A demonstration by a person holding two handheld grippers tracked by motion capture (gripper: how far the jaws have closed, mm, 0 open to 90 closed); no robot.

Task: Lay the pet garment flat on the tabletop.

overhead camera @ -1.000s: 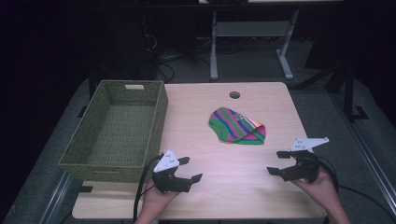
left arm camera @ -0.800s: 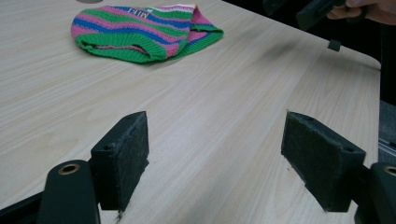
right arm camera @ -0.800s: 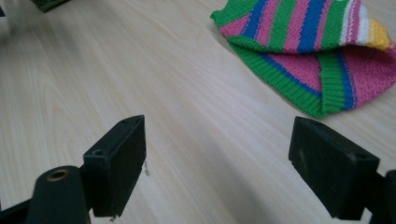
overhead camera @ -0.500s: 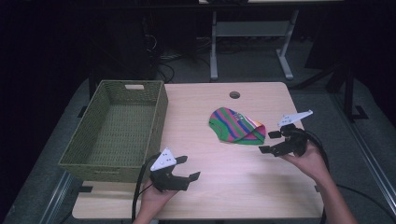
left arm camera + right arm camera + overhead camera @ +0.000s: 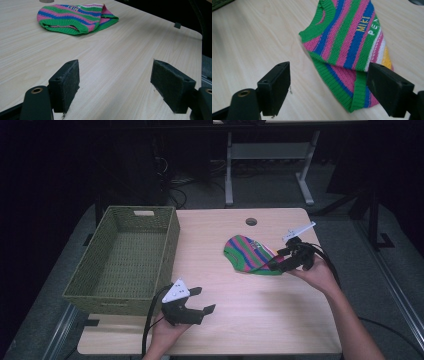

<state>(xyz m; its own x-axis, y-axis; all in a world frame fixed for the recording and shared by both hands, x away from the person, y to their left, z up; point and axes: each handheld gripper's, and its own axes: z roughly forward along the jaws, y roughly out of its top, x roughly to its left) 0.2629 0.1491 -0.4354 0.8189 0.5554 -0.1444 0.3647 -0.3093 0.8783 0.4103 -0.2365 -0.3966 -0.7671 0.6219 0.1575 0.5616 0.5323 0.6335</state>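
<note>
With my right gripper (image 5: 328, 87) fingers spread wide over the near green hem of the striped knitted garment (image 5: 250, 255) lying mid-bench, I should dip low and pinch both layers, left gripper (image 5: 197, 304) idle, wide.

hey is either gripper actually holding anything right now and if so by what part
Nothing is held. Both the left gripper and the right gripper are open; the right one's jaws straddle the striped knit garment's green-edged corner without closing on it.
</note>
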